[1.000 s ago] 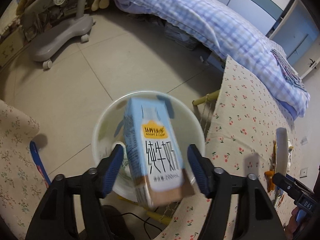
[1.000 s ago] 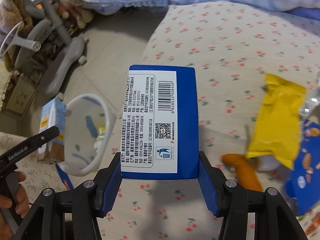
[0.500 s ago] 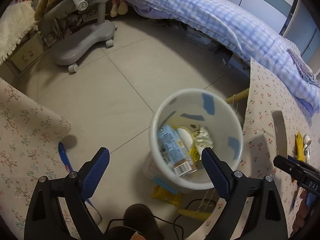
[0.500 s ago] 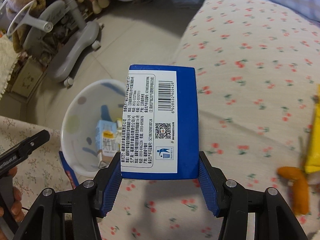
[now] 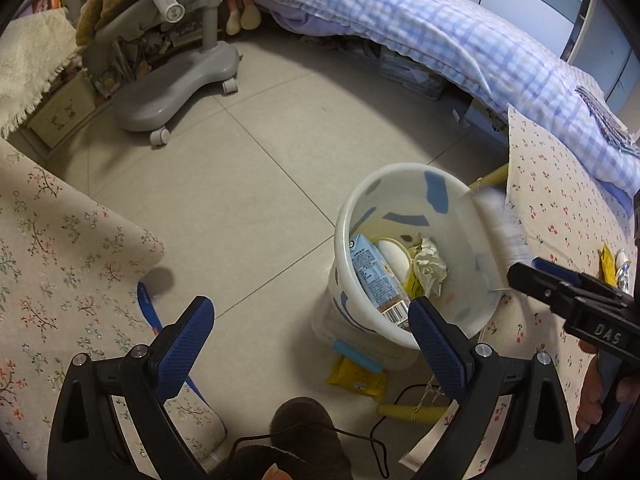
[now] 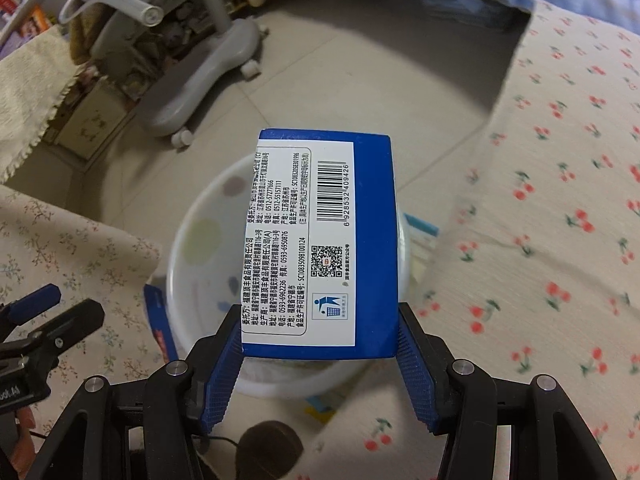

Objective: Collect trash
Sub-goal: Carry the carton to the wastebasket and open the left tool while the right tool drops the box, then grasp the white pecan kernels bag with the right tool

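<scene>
The blue carton, label and barcode side up, sits clamped between the pads of the right gripper, which grips it by its near end. In the right wrist view it hangs over the mouth of the white waste bin, covering the bin's centre and its rim from about twelve to three o'clock. The right jaws have just been easing apart a little, yet the carton is between them and both pads press its sides.

Inside the bin, the left wrist view shows a milk carton lying at about nine o'clock, a round white lid and crumpled paper beside it. The left gripper has just been opening; its jaws stand wide apart with nothing between them, the bin off at two o'clock.

To finish the drop well, I judge the carton should be centred over the opening, tilted nose-down, and let go cleanly so it clears the rim next to the cherry-print cloth at three o'clock. The yellow packet on the tiled floor under the bin is left to collect.
</scene>
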Demonstrator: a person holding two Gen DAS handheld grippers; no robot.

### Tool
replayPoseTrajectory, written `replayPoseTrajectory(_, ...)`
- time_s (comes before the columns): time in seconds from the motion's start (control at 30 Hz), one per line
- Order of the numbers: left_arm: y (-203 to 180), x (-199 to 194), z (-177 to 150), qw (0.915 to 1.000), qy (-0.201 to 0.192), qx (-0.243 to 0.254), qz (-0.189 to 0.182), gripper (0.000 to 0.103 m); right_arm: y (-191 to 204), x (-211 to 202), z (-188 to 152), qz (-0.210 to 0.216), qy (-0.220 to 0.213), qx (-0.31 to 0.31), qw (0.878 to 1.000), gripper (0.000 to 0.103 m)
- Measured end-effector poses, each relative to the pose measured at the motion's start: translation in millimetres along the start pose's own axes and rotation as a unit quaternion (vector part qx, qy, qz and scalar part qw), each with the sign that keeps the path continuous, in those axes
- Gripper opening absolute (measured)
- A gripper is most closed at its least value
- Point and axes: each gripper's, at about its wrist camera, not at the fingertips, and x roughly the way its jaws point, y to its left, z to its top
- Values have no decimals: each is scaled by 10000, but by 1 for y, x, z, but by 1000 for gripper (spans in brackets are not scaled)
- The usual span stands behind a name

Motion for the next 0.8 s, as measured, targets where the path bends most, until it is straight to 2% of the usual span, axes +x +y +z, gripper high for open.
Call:
replayPoseTrajectory(0.03, -1, -1, 0, 10000, -5, 15, 6, 99, 0, -1, 0, -3, -31, 11, 10000, 71)
replayPoseTrajectory(0.1, -3, -2, -1, 10000, -13, 47, -4, 99, -1, -7, -1, -4, -141, 15, 9999, 73)
replayPoseTrajectory(0.33, -21, -8, 1, 9997, 18, 125, -208, 99, -13, -37, -11, -264, -302, 101, 9991, 73)
replayPoseTrajectory(0.47, -40, -10, -2, 9993, 31, 262, -258, 99, -25, -61, -16, -619, -386, 90, 9973, 73)
replayPoseTrajectory(0.63, -66, -14, -4, 9981, 41, 448, -415, 99, -53, -100, -31, -892, -635, 241, 9937, 73)
replayPoseTrajectory(0.8, -96, -19, -12, 9962, 24, 700, -513, 99, -82, -128, -48, -1099, -710, 432, 9905, 73)
